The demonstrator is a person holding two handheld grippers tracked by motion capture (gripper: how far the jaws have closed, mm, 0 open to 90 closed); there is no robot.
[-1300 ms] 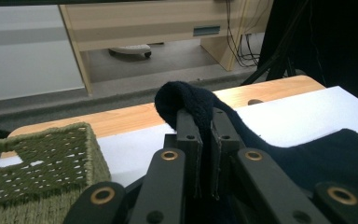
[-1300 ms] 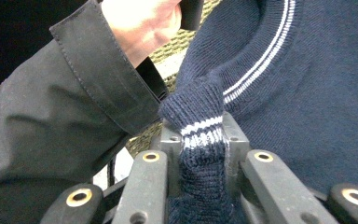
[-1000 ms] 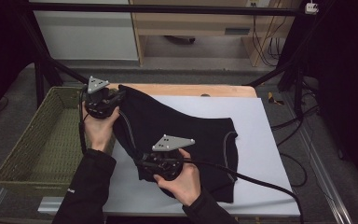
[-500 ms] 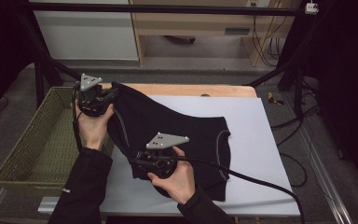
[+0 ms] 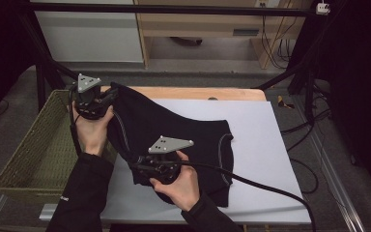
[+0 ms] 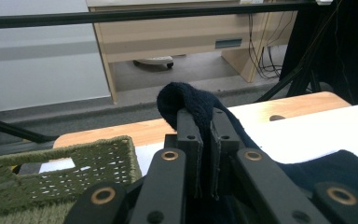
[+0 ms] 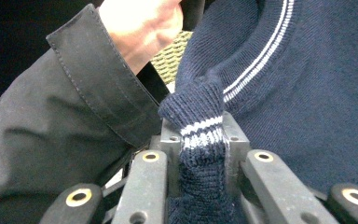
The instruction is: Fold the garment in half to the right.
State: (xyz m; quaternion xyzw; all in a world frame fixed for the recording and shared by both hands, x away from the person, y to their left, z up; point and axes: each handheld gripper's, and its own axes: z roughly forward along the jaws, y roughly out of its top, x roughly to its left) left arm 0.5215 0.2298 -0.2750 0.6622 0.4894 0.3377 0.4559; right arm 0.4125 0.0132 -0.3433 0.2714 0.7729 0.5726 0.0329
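Dark sweater [image 5: 174, 123] across white table [image 5: 265, 145], both grippers at its left edge, green basket [image 5: 34, 154] alongside

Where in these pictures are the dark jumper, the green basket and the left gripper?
Jumper [image 5: 183, 130], high view, on its flat middle.
Basket [image 5: 38, 150], high view, on its woven floor.
Left gripper [image 6: 204, 122], left gripper view, between its jaw tips, shut on a fold of jumper.

No readable text, label, brand, number or sign is found in any of the views. A small pale mark is seen on the dark sleeve [image 5: 65, 198] in the high view, but it is too small and blurred to be read.
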